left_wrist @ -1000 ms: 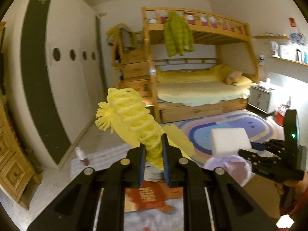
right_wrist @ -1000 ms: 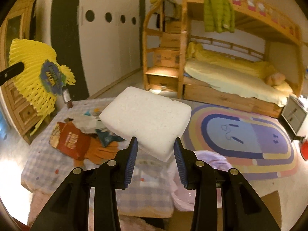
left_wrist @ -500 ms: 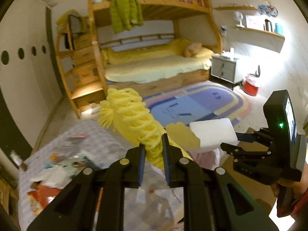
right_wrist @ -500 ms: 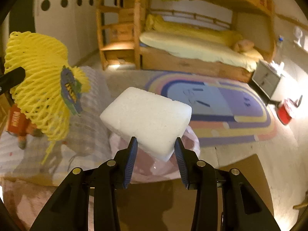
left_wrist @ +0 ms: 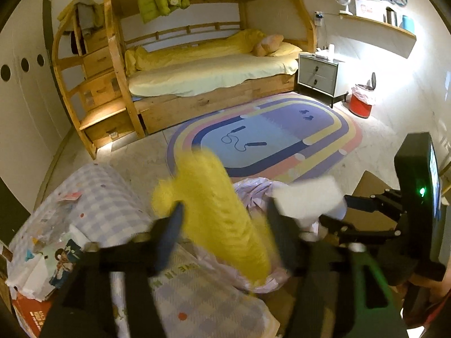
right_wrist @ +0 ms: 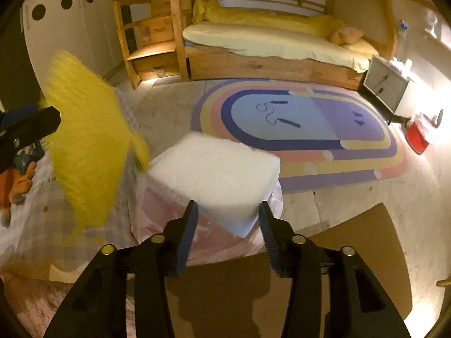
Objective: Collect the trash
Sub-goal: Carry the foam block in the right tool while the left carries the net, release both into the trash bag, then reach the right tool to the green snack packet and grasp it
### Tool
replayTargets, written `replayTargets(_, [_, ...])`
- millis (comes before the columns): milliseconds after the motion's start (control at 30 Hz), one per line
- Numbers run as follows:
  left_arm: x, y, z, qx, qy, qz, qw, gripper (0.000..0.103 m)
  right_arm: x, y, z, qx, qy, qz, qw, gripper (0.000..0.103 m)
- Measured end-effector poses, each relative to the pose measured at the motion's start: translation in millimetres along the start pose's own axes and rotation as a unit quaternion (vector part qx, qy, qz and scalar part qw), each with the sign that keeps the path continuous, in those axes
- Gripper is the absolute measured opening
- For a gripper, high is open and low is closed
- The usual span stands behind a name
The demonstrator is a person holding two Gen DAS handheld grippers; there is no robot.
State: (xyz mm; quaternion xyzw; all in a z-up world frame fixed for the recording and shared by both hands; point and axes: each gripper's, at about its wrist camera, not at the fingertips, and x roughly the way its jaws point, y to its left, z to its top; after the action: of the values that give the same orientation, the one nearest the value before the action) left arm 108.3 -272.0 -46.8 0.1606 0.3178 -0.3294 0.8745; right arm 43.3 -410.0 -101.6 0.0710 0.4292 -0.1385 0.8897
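Both pieces of trash are being let go over the pink bag [right_wrist: 157, 211] that stands open at the corner of the checked tabletop [left_wrist: 112, 205]. To do this well, each claw should be right over the bag's mouth before it spreads, and spread fully, so nothing snags on a pad or tips out onto the floor.

The left claw [left_wrist: 225, 225] has just been opening and now stands wide. The yellow foam net [left_wrist: 222, 219] lies between its fingers, blurred and seemingly dropping; whether it still brushes a pad I cannot tell. It hangs over the tabletop's edge, just above the bag.

The right claw [right_wrist: 228, 219] has also just been opening. The white foam block [right_wrist: 217, 177] sits between its fingers with a sliver of gap on each side, so it looks freed, not pinched, and is right above the bag's mouth.
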Motion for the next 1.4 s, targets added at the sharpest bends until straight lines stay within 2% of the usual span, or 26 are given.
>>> replayTargets(100, [0.9, 4.0, -0.3, -0.014, 0.005, 0.002, 0.9999, 0.068, -1.0, 1.1, -0.9, 0.0, -0.001, -0.003, 1.0, 0.066])
replayTargets(233, [-13.7, 15.3, -7.1, -0.034, 0.001, 0.015, 0.9993, 0.069, -10.4, -0.2, 0.4, 0.008, -0.009, 0.0, 1.0, 0.066])
replayTargets(467, [-54.5, 35.2, -24.9, -0.061, -0.017, 0.05, 0.9967, 0.071, -56.4, 12.0, 4.6, 0.021, -0.053, 0.038, 0.998, 0.066])
replayTargets(600, [-80.7, 46.6, -36.9, -0.081, -0.033, 0.066, 0.994, 0.073, -79.8, 35.4, 7.0, 0.004, -0.075, 0.075, 0.994, 0.066])
replayTargets(800, [-118.4, 72.7, -55.1, -0.113, -0.053, 0.094, 0.9877, 0.074, -107.9, 85.0, 9.6, -0.052, -0.103, 0.104, 0.988, 0.066])
replayTargets(1000, [-155.1, 112.5, -90.0, -0.148, -0.054, 0.153, 0.9755, 0.076, -119.2, 132.8, 15.0, -0.093, -0.099, 0.14, 0.981, 0.066])
replayTargets(1167, [-176.9, 152.0, -127.6, -0.183, -0.041, 0.211, 0.9594, 0.078, -114.4, 179.5, 19.5, -0.142, -0.093, 0.162, 0.972, 0.066])
replayTargets(1300, [-186.5, 183.2, -150.8, -0.22, -0.031, 0.245, 0.9437, 0.08, -102.6, 212.6, 22.6, -0.168, -0.085, 0.177, 0.966, 0.067])
replayTargets(1400, [-188.3, 197.1, -161.1, -0.235, -0.024, 0.262, 0.9357, 0.081, -89.5, 232.4, 24.4, -0.187, -0.078, 0.182, 0.962, 0.067])
